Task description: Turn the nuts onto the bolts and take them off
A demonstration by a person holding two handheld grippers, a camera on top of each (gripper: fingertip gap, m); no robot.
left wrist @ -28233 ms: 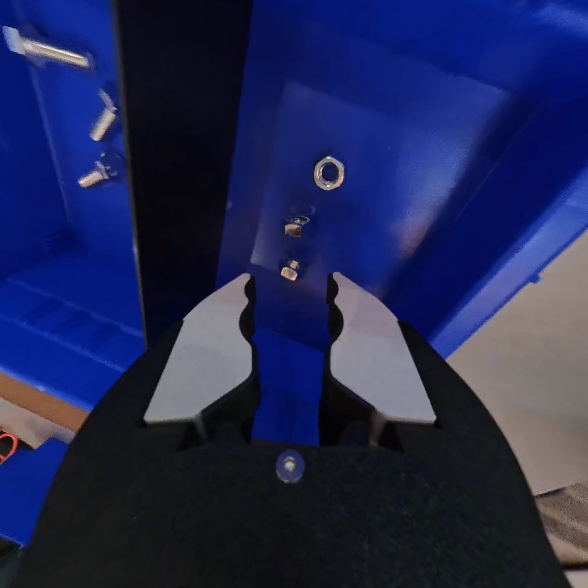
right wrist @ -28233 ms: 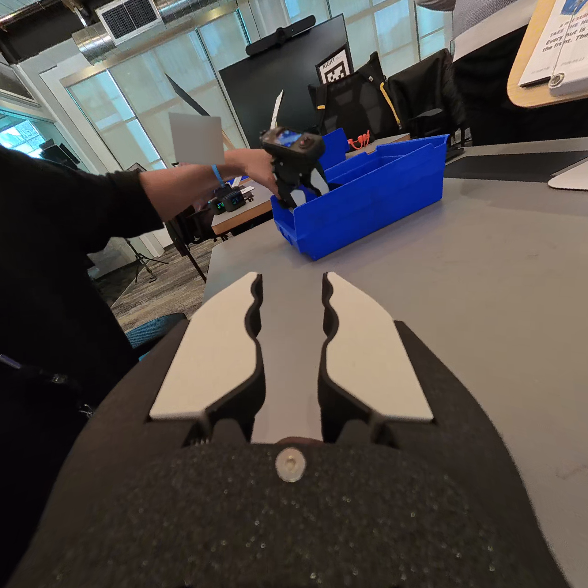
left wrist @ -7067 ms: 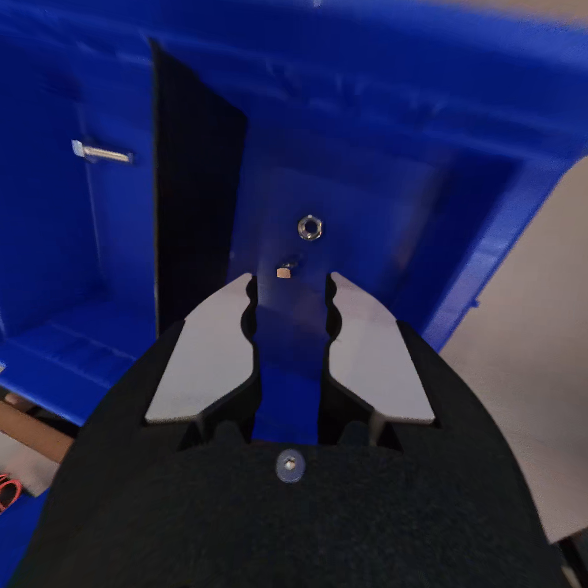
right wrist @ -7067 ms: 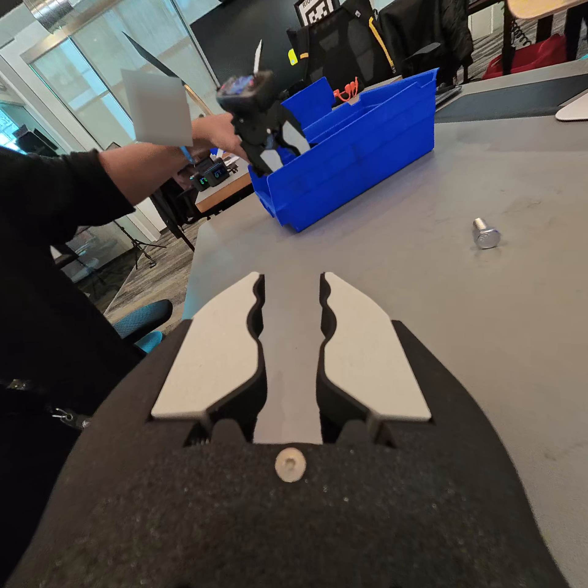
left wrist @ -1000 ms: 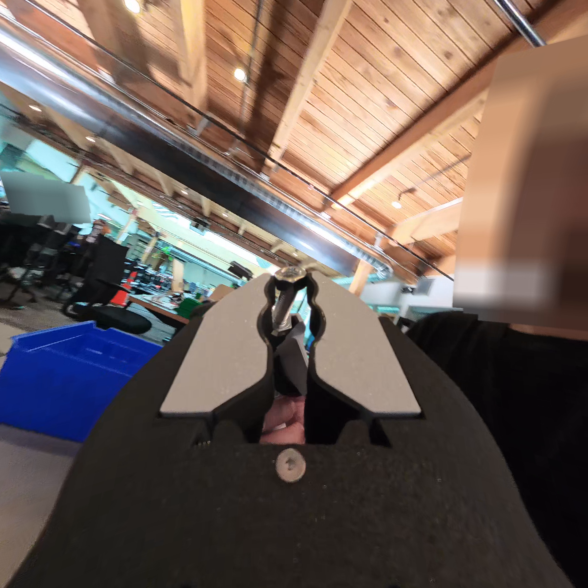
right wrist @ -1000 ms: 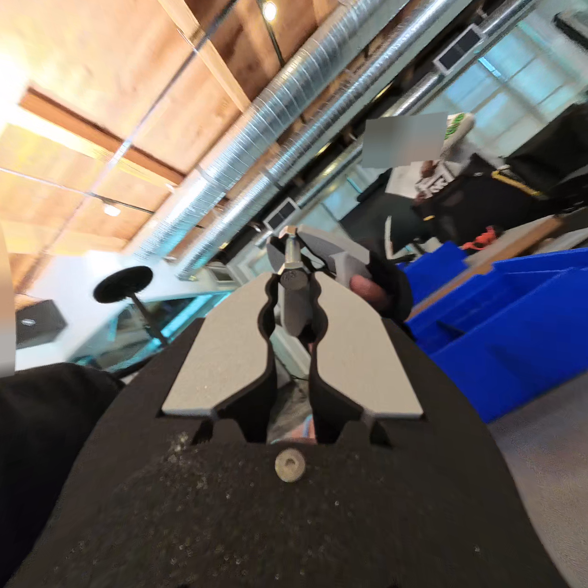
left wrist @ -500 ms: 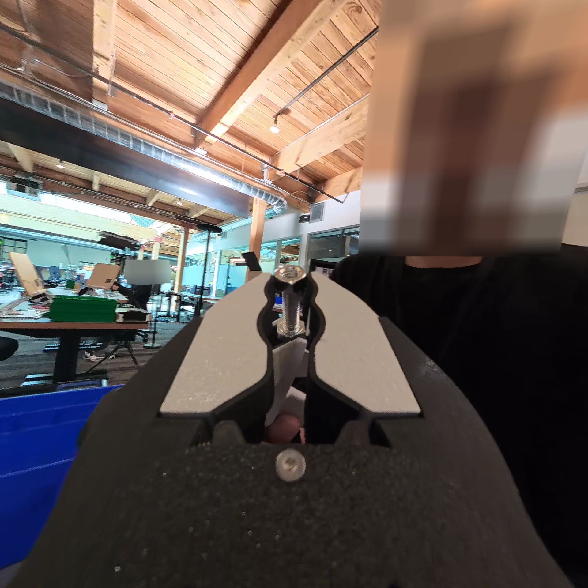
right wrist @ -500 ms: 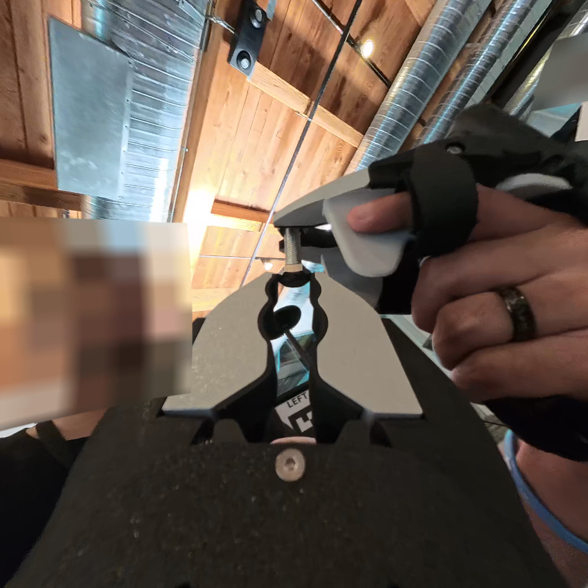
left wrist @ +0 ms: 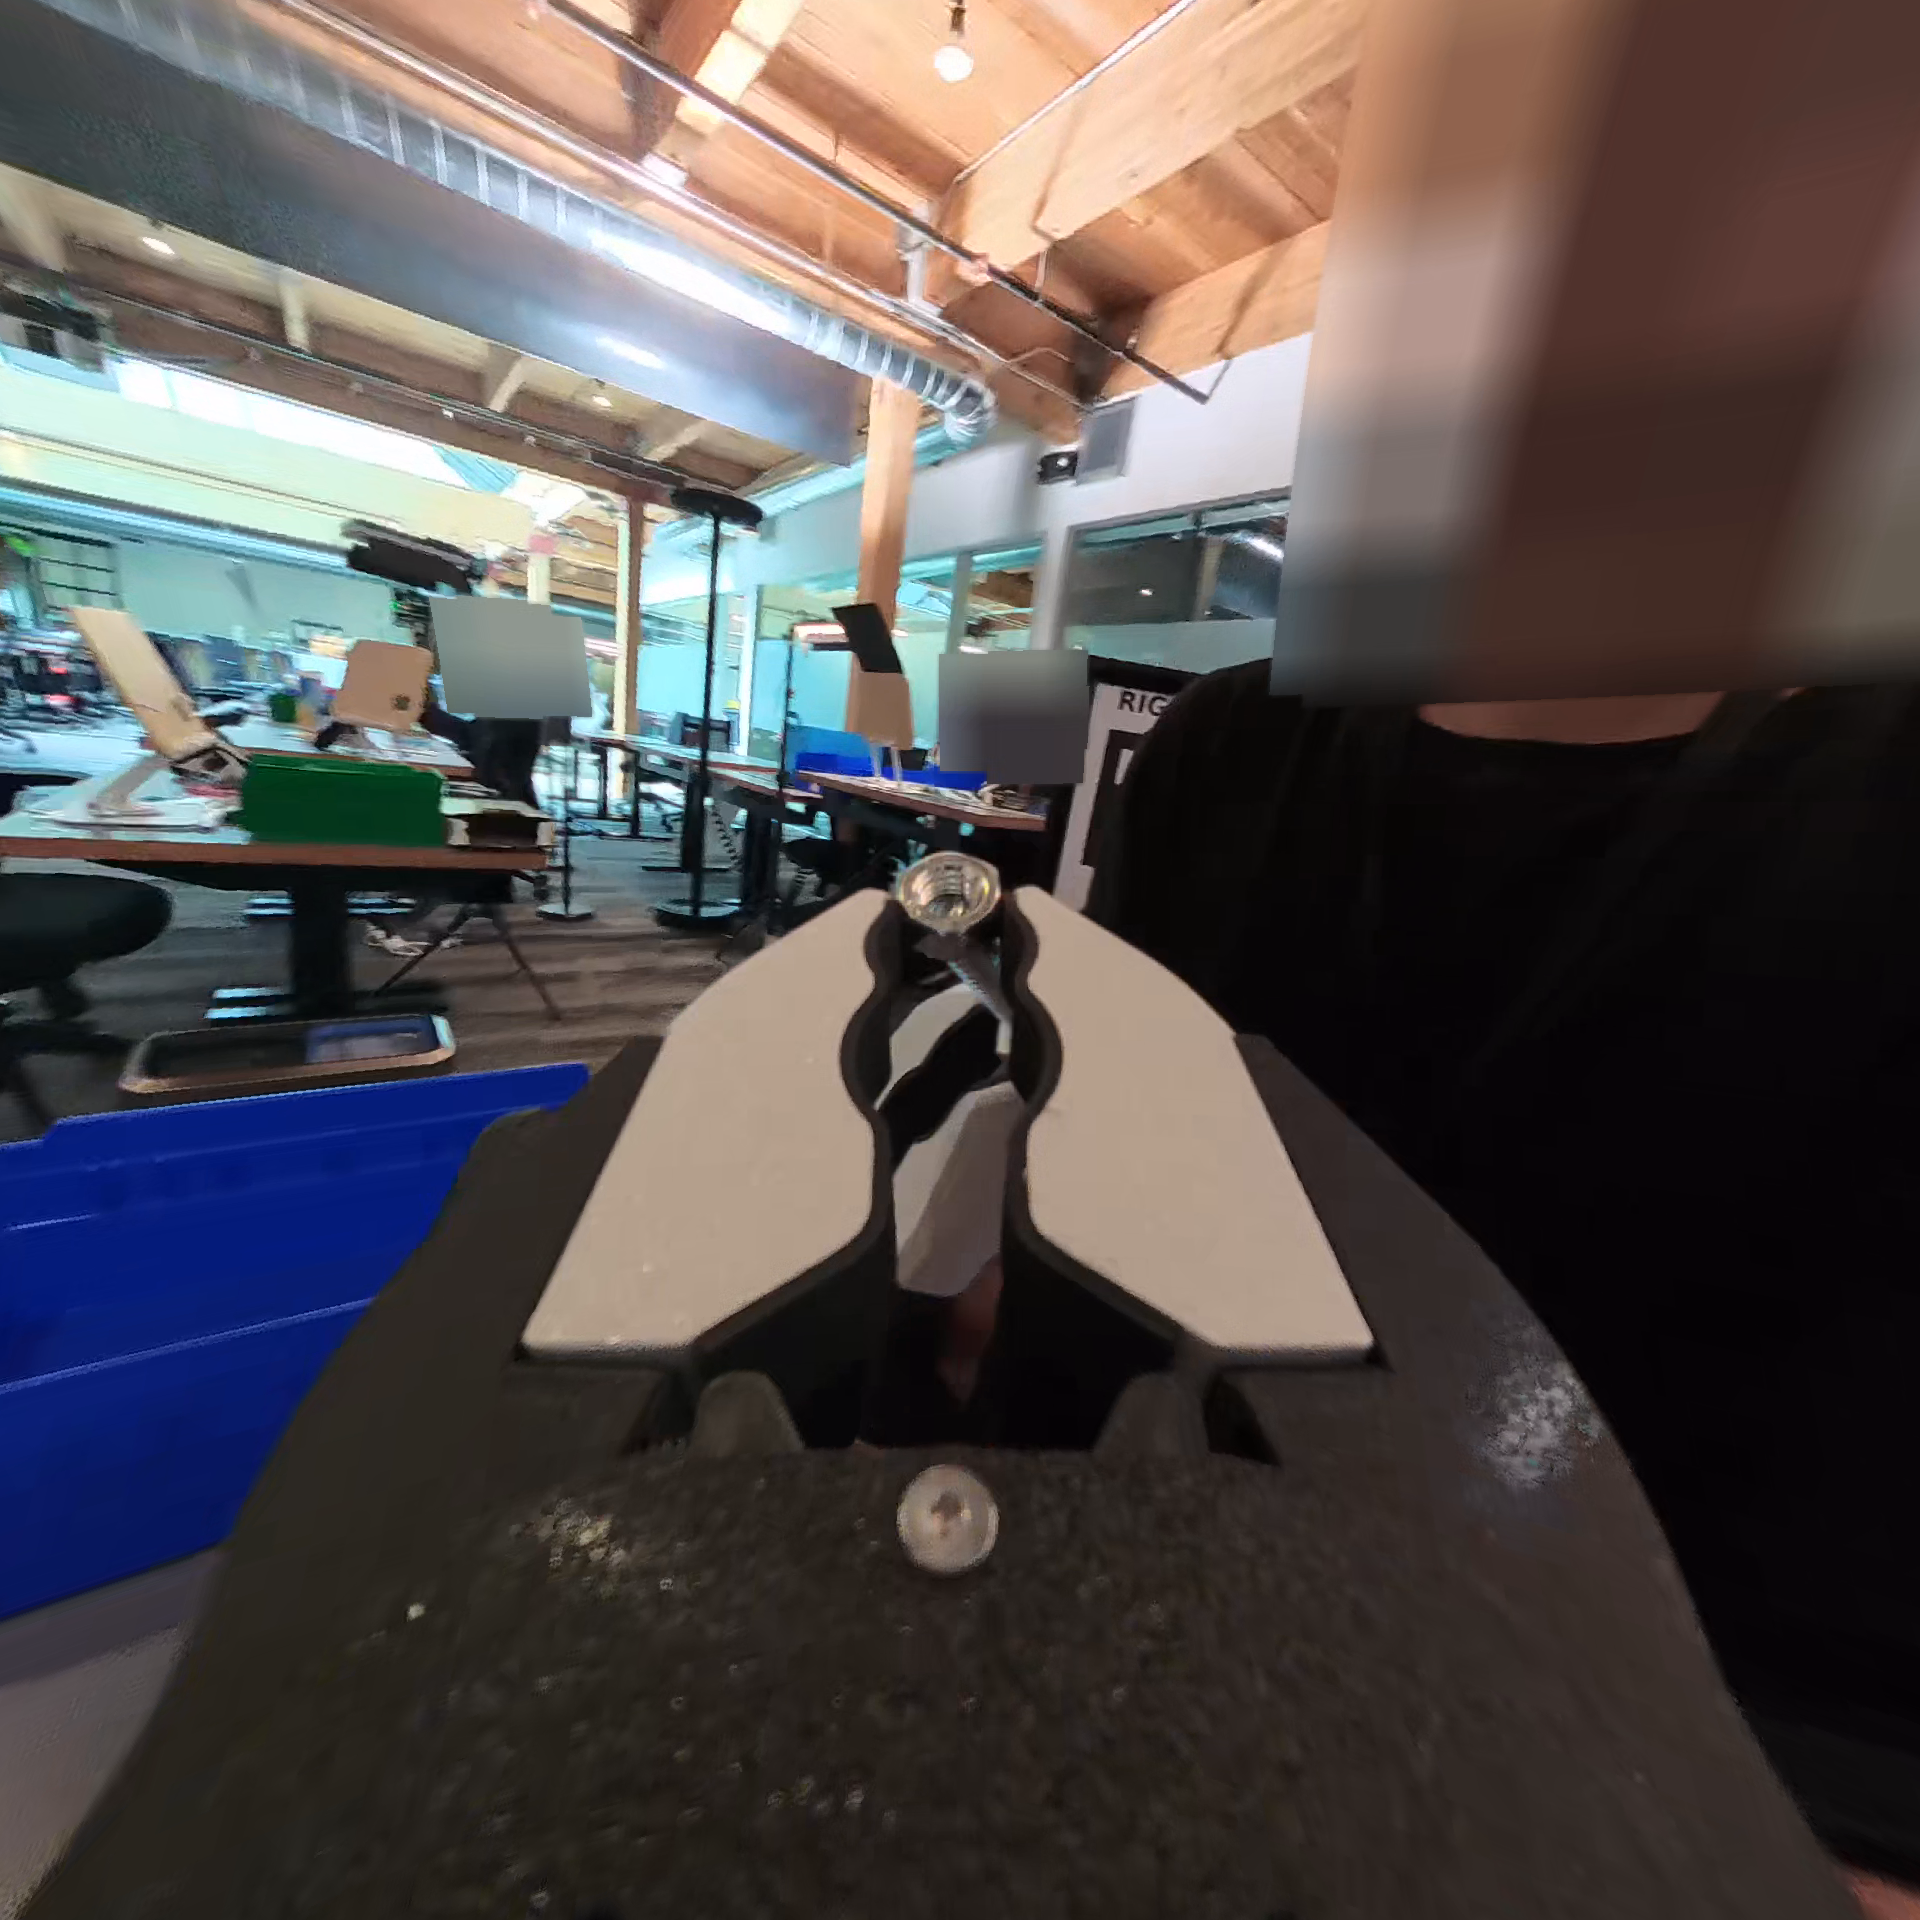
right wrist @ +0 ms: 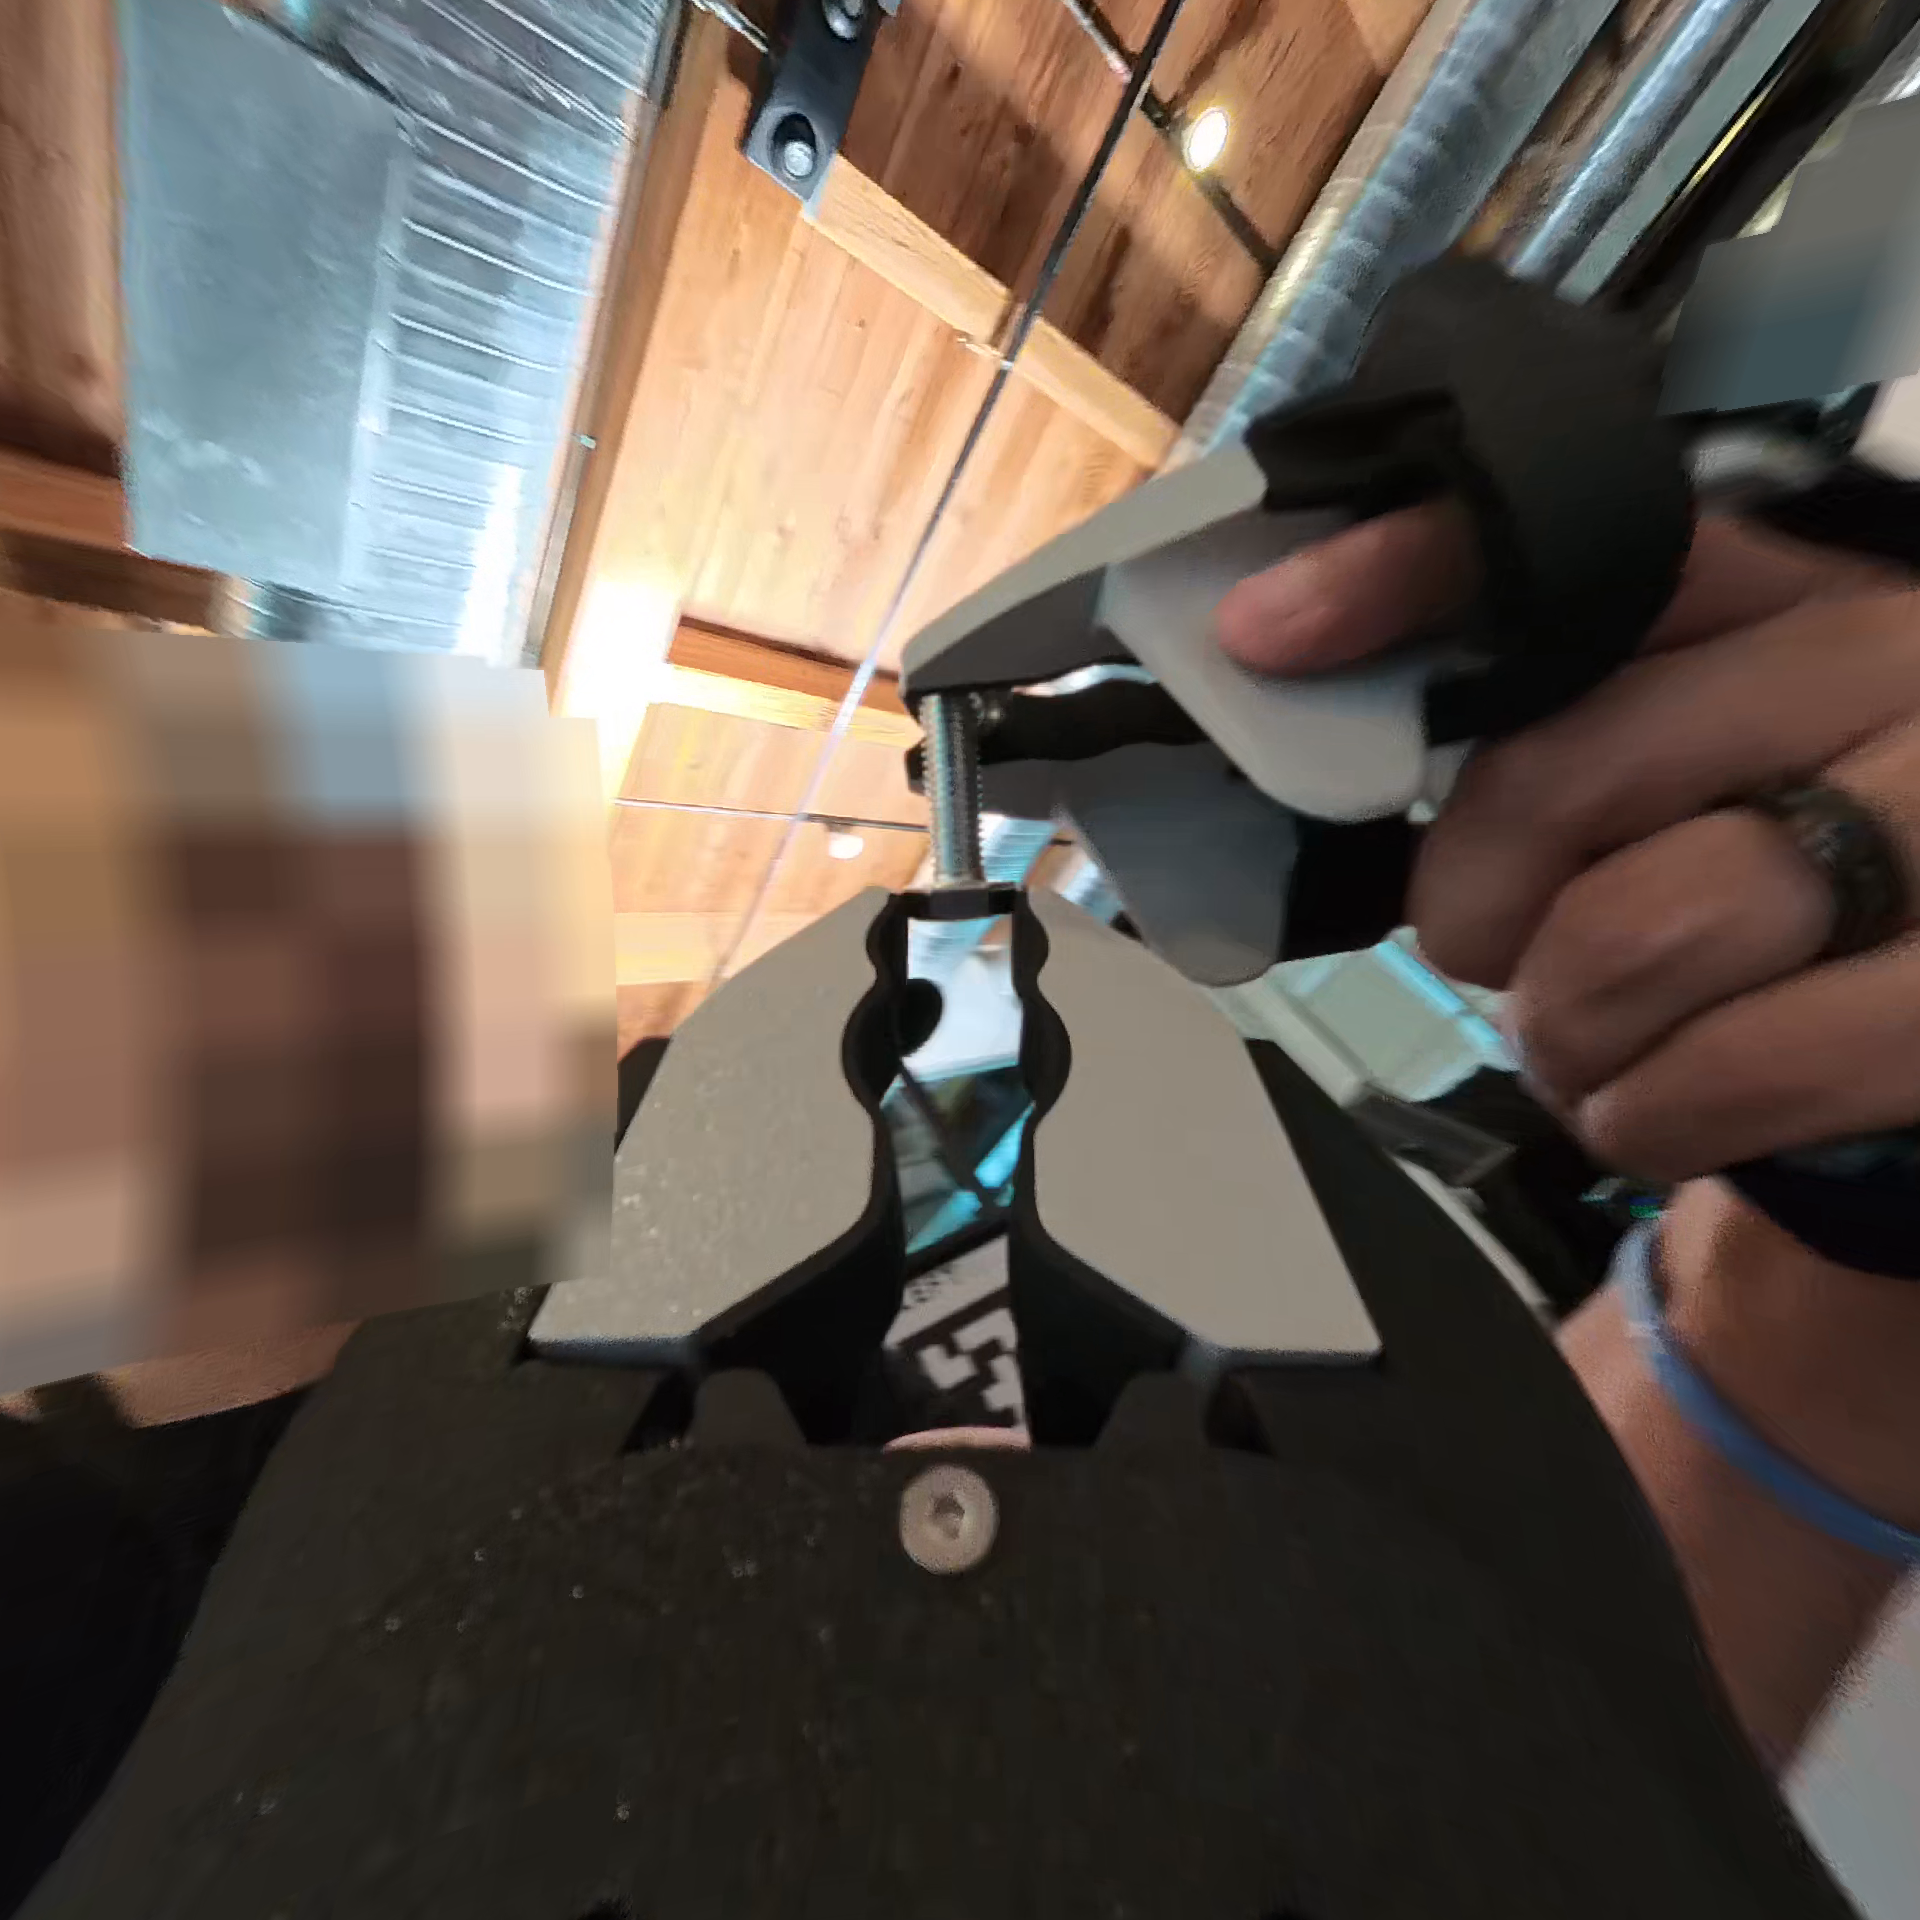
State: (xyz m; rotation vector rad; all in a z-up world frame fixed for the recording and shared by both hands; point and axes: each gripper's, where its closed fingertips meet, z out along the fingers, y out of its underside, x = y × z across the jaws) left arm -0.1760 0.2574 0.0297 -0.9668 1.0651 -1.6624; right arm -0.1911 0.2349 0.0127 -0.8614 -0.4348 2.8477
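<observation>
My left gripper (left wrist: 948, 914) is shut on a silver hex nut (left wrist: 948, 894) held at its fingertips. The threaded shaft of a bolt (left wrist: 979, 982) runs from the nut down between my fingers, and the right gripper's grey finger (left wrist: 940, 1184) shows through the gap below. In the right wrist view my right gripper (right wrist: 961, 906) is shut on the bolt's dark head (right wrist: 961, 900). The bolt shaft (right wrist: 956, 790) rises from it to the left gripper (right wrist: 935, 712), which a hand (right wrist: 1662, 831) squeezes shut at the shaft's far end. Both are held up in the air.
A blue bin (left wrist: 208, 1247) stands low on the left. A person in a black top (left wrist: 1558, 1039) is close behind the grippers. Office desks (left wrist: 312, 852) and chairs lie farther back. Wooden ceiling and metal ducts (right wrist: 364, 312) fill the right wrist view.
Both grippers stay shut on nut and bolt. The left gripper has tilted, so the shaft now leans right under the nut. The left gripper looks closer in the right wrist view.
</observation>
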